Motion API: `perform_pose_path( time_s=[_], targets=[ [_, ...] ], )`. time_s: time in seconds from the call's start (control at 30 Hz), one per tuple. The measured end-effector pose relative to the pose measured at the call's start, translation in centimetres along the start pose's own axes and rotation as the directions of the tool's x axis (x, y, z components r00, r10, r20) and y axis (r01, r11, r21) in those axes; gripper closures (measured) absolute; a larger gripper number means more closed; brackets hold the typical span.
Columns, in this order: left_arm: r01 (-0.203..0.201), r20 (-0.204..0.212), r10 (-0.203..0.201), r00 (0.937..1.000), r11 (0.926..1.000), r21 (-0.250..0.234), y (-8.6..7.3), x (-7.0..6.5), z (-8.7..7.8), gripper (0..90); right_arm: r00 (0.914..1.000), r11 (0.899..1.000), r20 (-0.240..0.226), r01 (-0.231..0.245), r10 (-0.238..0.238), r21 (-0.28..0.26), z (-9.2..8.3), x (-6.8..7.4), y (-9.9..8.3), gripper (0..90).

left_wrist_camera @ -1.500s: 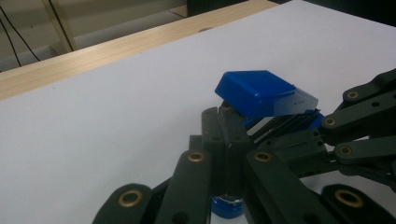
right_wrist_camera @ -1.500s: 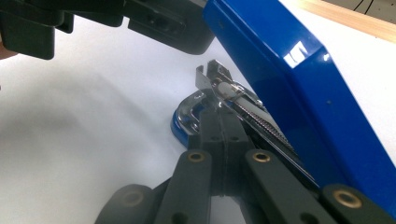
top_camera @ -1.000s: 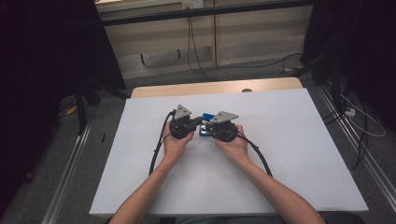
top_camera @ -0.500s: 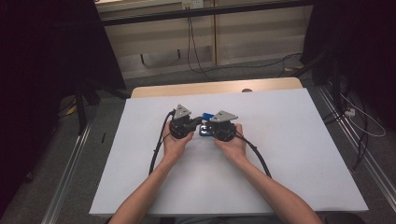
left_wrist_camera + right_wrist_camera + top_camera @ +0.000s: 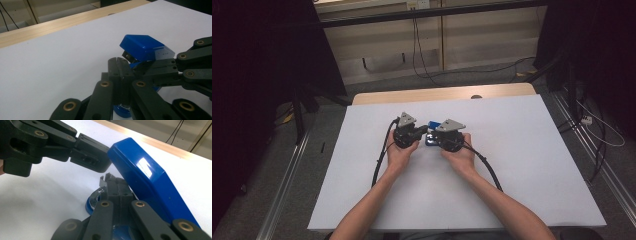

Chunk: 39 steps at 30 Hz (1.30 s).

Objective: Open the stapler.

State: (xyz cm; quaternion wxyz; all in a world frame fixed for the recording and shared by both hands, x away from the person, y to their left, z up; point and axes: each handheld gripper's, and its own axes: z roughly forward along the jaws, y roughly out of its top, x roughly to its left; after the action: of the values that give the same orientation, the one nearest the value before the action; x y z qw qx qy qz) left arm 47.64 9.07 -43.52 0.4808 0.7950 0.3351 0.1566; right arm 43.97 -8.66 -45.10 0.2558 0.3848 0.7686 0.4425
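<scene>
A person sits at a white surface [image 5: 522, 165] with a two-jaw tool in each hand, the two tools meeting nose to nose near its middle over a small blue stapler [image 5: 433, 125]. On the left, the left tool [image 5: 418, 133] points rightward toward the stapler; in the left gripper view its black jaws stand pressed flat together, closed, with the stapler's blue base showing just below and behind them, so it seems to pin or brace the lower part, though whether it truly clamps anything there I cannot tell. In the centre the stapler [image 5: 143, 47] rests on the surface with its blue top arm swung up and tilted open, exposing the metal staple channel (the likely reason for two tools: one steadies the base while the other works the lid or magazine). On the right, the right tool [image 5: 432, 138] points leftward; in the right gripper view its jaws are likewise closed tight against each other, reaching under the raised blue arm [image 5: 147, 177] toward the metal channel, while the other tool's tip touches the arm's front end, seemingly propping it open.
</scene>
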Motion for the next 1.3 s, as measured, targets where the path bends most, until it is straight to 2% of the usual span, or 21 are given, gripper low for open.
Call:
perform_pose_path(
  time_s=[0.2, 0.27, 0.37, 1.0, 1.2, 1.3],
  targets=[
    [-0.011, 0.008, 0.010, 0.9999, 0.9997, 0.020, -0.1, -0.2, 0.4, 90.0, 1.0000, 1.000, 0.007, 0.001, -0.001, -0.002, -0.1, -0.1, 0.1, 90.0],
    [0.001, 0.016, -0.002, 0.9999, 0.9998, 0.022, -0.2, -0.3, 0.6, 90.0, 0.9999, 1.000, 0.010, 0.004, -0.003, -0.002, -0.2, -0.1, 0.1, 90.0],
    [-0.026, 0.005, 0.026, 0.9997, 0.9993, 0.028, -0.2, -0.5, 0.7, 90.0, 0.9998, 1.000, 0.017, 0.013, -0.013, -0.002, -0.2, -0.2, 0.2, 90.0],
    [-0.044, 0.003, 0.044, 0.9990, 0.9976, 0.054, -0.7, -0.4, 1.1, 90.0, 0.9993, 1.000, 0.037, 0.005, -0.005, -0.004, 0.1, 0.0, 0.3, 90.0],
    [-0.046, 0.007, 0.045, 0.9989, 0.9974, 0.055, -0.7, -0.3, 1.0, 90.0, 0.9989, 0.999, 0.038, -0.027, 0.028, -0.016, 0.3, -0.1, 0.4, 90.0],
    [-0.048, 0.005, 0.047, 0.9989, 0.9973, 0.055, -0.7, -0.3, 1.1, 90.0, 0.9987, 1.000, 0.045, -0.023, 0.024, -0.019, 0.4, -0.1, 0.5, 90.0]
  ],
)
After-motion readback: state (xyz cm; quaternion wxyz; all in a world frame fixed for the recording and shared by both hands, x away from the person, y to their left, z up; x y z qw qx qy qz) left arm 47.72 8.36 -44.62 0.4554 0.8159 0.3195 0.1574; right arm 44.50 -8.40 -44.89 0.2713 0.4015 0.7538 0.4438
